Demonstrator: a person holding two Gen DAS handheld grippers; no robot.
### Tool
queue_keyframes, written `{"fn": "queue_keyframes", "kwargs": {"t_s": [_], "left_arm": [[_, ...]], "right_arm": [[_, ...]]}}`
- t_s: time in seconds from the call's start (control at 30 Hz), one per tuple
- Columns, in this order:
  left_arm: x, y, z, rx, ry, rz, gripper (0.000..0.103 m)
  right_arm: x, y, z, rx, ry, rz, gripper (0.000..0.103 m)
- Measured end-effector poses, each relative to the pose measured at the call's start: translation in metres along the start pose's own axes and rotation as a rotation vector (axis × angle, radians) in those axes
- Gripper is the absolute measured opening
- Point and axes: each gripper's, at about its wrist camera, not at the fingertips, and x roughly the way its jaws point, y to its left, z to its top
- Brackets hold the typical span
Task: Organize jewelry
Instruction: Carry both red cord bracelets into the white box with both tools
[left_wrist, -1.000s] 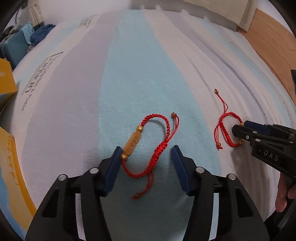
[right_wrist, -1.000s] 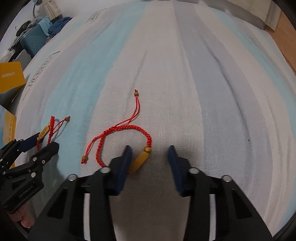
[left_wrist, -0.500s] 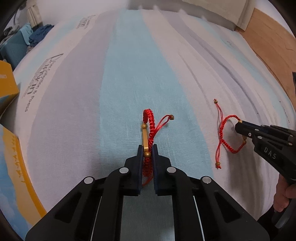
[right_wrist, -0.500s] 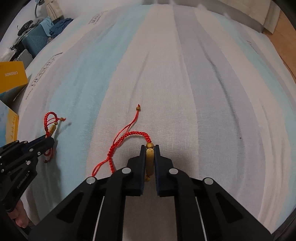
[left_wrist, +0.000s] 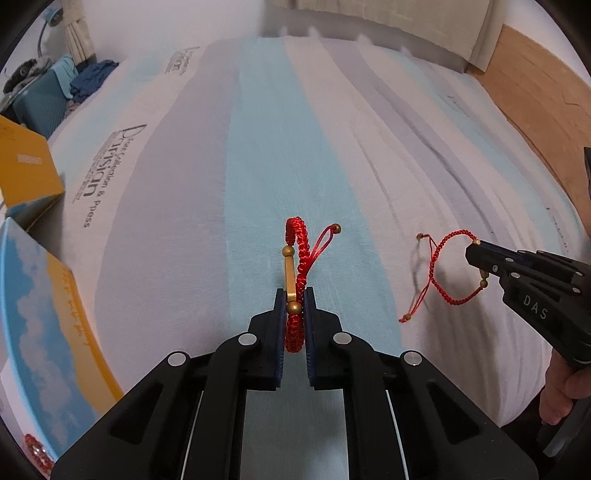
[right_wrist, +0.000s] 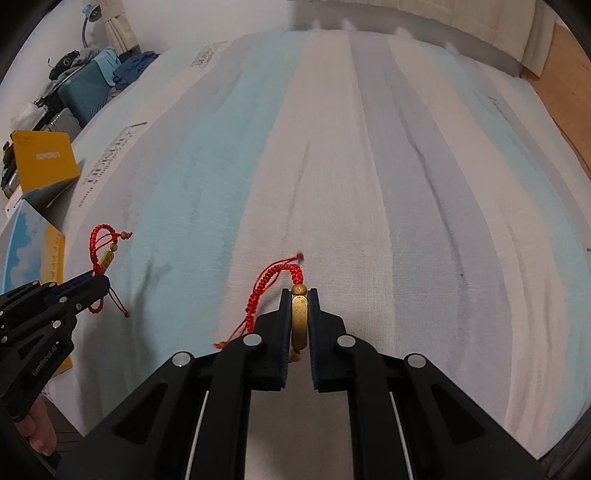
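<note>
L gripper (left_wrist: 294, 295), black w/ blue pads, is clenched on a red braided cord bracelet w/ gold tube bead & round gold beads (left_wrist: 295, 266); pads pinch the braid & lower gold bead, the rest sticks out fwd of the tips, loop end & a thin cord w/ small bead fanning to the right; bracelet sits above the striped blue/grey/white bed sheet (left_wrist: 258, 155), over its light-blue stripe.

R gripper (right_wrist: 299, 295), same build, is clenched on a second red braided bracelet w/ a flat gold bar bead (right_wrist: 298, 317); bar is upright between the pads, round gold bead at the tip, braid & thin cord trailing off to the left side, down toward the sheet's white stripe.

From the L wrist view the R gripper (left_wrist: 474, 254) shows at the sheet's right part, its bracelet (left_wrist: 443, 273) dangling w/ a shadow on the sheet; a hand (left_wrist: 565, 391) grips its handle.

Off the sheet's left edge: yellow cardboard box (right_wrist: 46, 166); blue & yellow box w/ cloud print (left_wrist: 40, 332); teal suitcase (right_wrist: 86, 92) further back. Wood floor (left_wrist: 535, 85) beyond the sheet's right edge.
</note>
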Motion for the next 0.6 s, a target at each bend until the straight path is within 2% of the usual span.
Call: {"fn": "queue_keyframes", "kwargs": {"t_s": [0.6], "left_arm": [[-0.076, 0.012, -0.016, -0.018, -0.043, 0.035, 0.008]], "right_arm": [[-0.070, 0.035, -0.005, -0.019, -0.081, -0.024, 0.008]]}}
